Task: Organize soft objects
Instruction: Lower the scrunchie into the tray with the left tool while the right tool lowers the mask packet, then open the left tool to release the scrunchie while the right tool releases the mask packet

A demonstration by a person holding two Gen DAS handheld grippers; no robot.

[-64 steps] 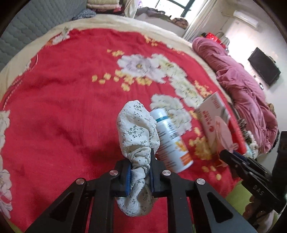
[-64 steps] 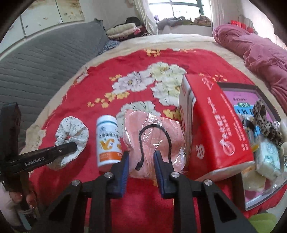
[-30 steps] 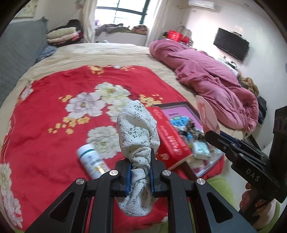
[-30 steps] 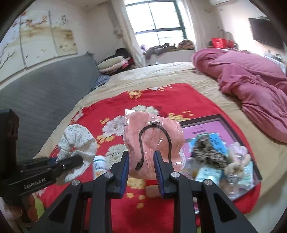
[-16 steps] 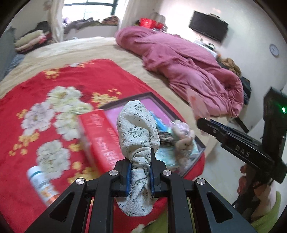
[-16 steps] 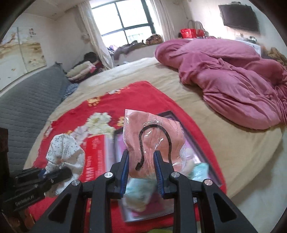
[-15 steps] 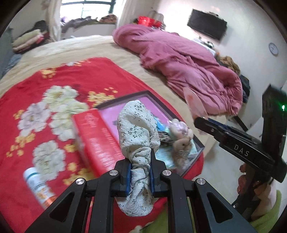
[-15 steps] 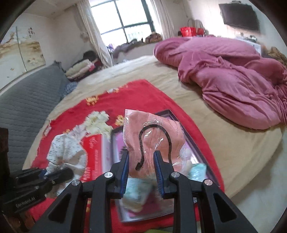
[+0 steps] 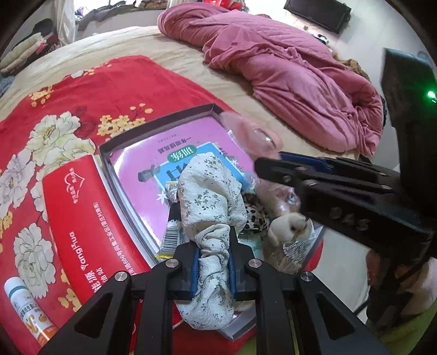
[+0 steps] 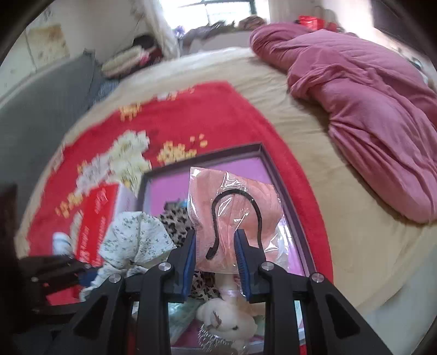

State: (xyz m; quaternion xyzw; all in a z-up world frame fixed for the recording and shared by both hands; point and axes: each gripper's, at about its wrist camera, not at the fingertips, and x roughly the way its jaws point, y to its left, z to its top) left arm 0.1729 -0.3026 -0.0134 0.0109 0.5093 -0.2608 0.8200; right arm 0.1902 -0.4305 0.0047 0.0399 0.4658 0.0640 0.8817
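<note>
Both tongs have swung off the red blanket point(image 9: 90, 90) to over the tray point(image 9: 161, 120). Left tongs point(image 9: 213, 259) clamp scrunchie point(image 9: 210, 191), right tongs point(image 10: 215, 256) clamp bagged mask point(image 10: 235, 207), approx 12 o'clock over tray's soft items, prob. for dropping in.

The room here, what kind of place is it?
Most likely a home bedroom: a wide bed under a red floral blanket, a rumpled pink duvet on it, and a wall TV beyond.

Crinkled cloth scrunchie point(image 9: 210, 188); glossy clear-plastic-wrapped mask point(image 10: 235, 213); glossy tray point(image 9: 161, 125).
</note>
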